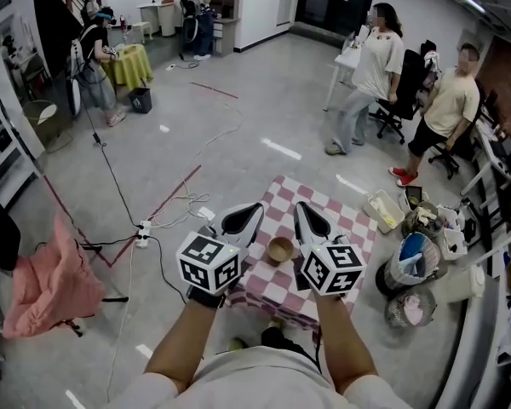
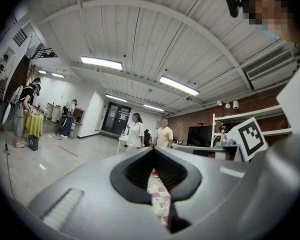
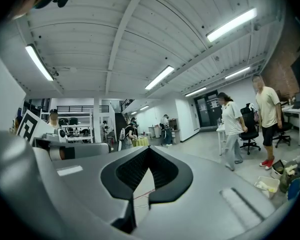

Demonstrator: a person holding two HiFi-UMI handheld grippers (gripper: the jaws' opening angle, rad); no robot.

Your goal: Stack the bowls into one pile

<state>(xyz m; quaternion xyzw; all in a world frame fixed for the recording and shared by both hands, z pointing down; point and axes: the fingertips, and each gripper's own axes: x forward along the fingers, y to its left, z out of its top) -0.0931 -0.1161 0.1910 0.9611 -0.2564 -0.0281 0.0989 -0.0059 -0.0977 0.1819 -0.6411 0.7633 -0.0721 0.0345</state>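
- Both grippers hang in the air above the small checkered desk point(image 1: 351, 230), tips pointing out across the room rather than down at the work.
- Left gripper point(image 1: 245, 217): its own view shows the fingers point(image 2: 140, 166) pressed together at the tip with nothing between them, only a sliver of checkered cloth showing through the gap lower down.
- Right gripper point(image 1: 309, 221): same story, fingers point(image 3: 162, 171) closed tip to tip and carrying nothing.
- The bowl point(image 1: 280, 250), brown and round, sits on the desk toward its left edge, in the gap between the two grippers and touching neither.
- That is the only bowl shape on show. Whether it is a single bowl or several already nested cannot be made out from this height.
- The grippers cover part of the desk, so more bowls could be hidden under them.
- My read: either the pile is finished and the grippers are clear, or the work has not started. Nothing is being carried.
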